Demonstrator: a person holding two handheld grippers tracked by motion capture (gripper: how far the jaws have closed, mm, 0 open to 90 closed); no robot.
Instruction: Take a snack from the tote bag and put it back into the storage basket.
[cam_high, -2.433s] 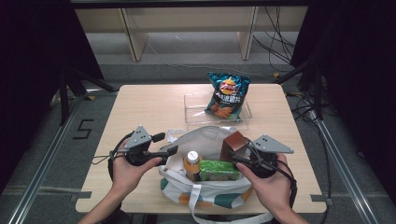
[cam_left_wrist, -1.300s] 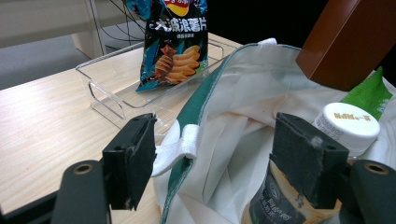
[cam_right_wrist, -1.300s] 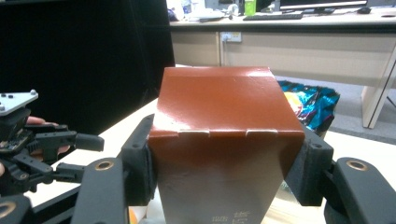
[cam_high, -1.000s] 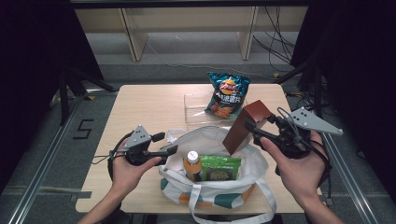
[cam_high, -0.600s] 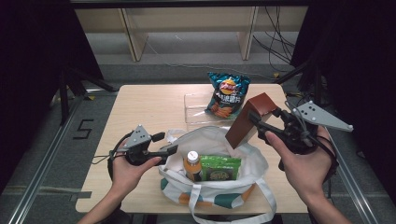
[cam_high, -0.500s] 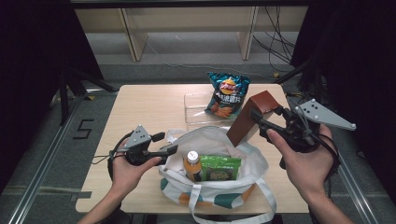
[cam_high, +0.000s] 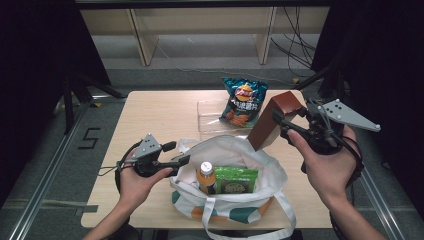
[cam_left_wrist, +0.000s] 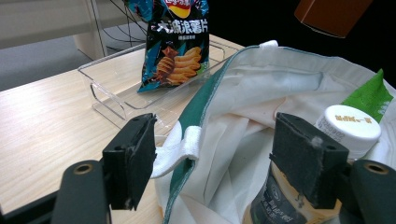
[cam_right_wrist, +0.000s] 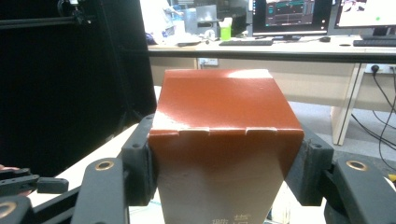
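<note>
Brown carton (cam_high: 272, 120) is clamped between the jaws of the right gripper (cam_high: 286, 126), tilted, in the air above the far right edge of the tote bag (cam_high: 250, 155); in the right gripper view both pads press flat on the carton's (cam_right_wrist: 226, 140) two sides, top flap facing the camera. The tote bag, white with green trim, sits at the near middle of the table (cam_high: 160, 115) and serves as landmark. Inside the bag: an orange-capped bottle (cam_high: 205, 176) standing at the left, and a green packet (cam_high: 235, 179) lying just to its right, touching it. Left gripper (cam_high: 181, 161) is at the bag's left rim; in the left gripper view its jaws stand apart, with the bag's green-edged rim and a white handle strap (cam_left_wrist: 184, 147) between them, the strap lying against the left pad; the right pad sits in front of the bottle (cam_left_wrist: 348, 128), so a grip on the fabric cannot be confirmed. Beyond the bag, a clear plastic tray (cam_high: 210, 117) rests on the table, with a blue chip bag (cam_high: 244, 100) propped upright in its right end. The carton hangs just right of the chip bag and tray, apart from both. Space directly below the carton holds the bag's open rim and bare table. Person's right hand (cam_high: 327, 165) supports the right gripper to the right of the bag.
</note>
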